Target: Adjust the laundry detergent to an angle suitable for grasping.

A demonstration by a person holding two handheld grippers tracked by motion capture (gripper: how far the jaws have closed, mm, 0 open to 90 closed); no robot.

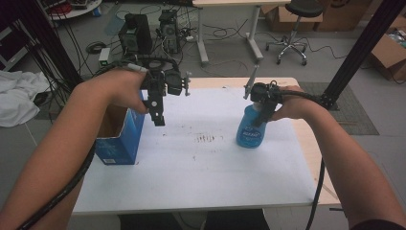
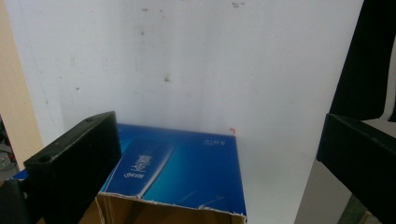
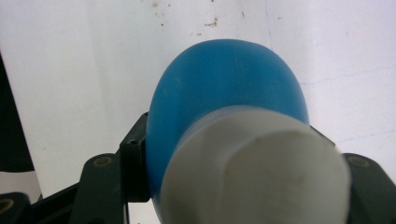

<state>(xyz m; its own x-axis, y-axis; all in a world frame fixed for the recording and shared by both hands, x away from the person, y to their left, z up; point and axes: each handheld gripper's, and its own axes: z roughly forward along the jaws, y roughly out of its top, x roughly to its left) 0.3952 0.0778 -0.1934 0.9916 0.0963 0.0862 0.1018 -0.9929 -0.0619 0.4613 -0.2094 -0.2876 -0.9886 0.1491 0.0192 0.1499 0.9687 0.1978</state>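
- My right gripper (image 1: 261,112) is clamped on the blue bottle (image 1: 250,128) near its shoulder; in the right gripper view the jaws press both sides of the blue body just below the white cap (image 3: 261,163).
- The bottle stands upright on the white table top (image 1: 201,177), right of centre, its base seemingly on the surface.
- My left gripper (image 1: 157,112) hangs with jaws wide and nothing between them, just above the near rim of the open blue carton (image 1: 119,139) at the table's left edge.
- Step in hand, as I judge it: grasp made, lift not yet begun.
- Next move: raise the bottle straight up, carry it left, clear the carton rim, then lower it in. The left gripper may need to steady the carton.
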